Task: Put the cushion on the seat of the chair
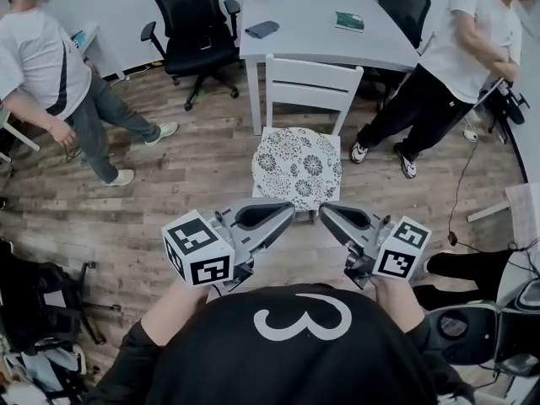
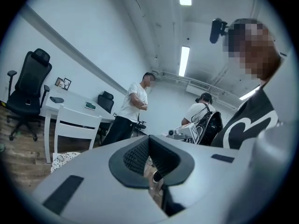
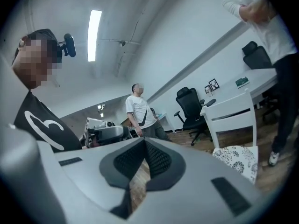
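A round cushion with a black and white flower print lies flat on the seat of the white wooden chair. In the left gripper view the cushion peeks out at the lower left, and in the right gripper view the cushion shows at the lower right. My left gripper is shut with nothing between its pads, held just in front of the seat's near edge. My right gripper is shut and empty too, close beside the left one, tips almost meeting.
A white table stands behind the chair, with a black office chair to its left and another office chair to its right. One person stands at the left, another person at the right. Bags lie at the lower left.
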Motion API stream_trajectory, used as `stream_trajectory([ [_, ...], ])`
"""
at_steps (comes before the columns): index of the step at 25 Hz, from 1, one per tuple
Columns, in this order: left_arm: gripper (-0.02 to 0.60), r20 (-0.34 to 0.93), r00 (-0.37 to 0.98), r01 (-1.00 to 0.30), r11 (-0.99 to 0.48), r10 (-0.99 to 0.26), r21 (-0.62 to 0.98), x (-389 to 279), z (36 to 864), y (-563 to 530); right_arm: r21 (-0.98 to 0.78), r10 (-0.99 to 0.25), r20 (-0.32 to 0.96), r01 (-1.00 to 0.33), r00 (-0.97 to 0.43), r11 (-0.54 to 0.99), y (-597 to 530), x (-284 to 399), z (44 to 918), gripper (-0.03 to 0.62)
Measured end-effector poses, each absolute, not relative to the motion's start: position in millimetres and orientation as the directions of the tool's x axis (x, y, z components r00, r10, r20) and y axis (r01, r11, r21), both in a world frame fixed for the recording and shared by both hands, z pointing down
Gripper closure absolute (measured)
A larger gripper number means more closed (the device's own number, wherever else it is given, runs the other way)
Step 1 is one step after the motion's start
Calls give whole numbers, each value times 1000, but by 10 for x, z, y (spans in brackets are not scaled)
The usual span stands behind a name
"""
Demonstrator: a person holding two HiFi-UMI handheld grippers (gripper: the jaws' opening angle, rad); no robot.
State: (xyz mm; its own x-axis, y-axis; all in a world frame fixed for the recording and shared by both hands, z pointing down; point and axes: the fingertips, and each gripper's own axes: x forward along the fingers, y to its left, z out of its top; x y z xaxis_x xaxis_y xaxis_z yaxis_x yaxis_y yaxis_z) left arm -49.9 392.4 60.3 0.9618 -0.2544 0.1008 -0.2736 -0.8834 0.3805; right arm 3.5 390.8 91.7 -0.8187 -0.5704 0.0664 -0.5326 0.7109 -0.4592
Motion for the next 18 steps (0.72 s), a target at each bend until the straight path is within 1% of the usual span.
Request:
stream_trajectory([
  [7,568,94,965,-262,-899,-244,351,-588,437,4167,-446,-588,70,-552,-806,705,4157,-64,747,586],
  [12,568,93,964,-264,-893,-247,365,-512,467,4103,-455,-590,65,-550,-805,700,4116,6,805,586],
  [18,568,83,964,-264,-885,-252,384,-518,316,4079,-459,-596,59,-552,-801,697,4085,29,633,586],
])
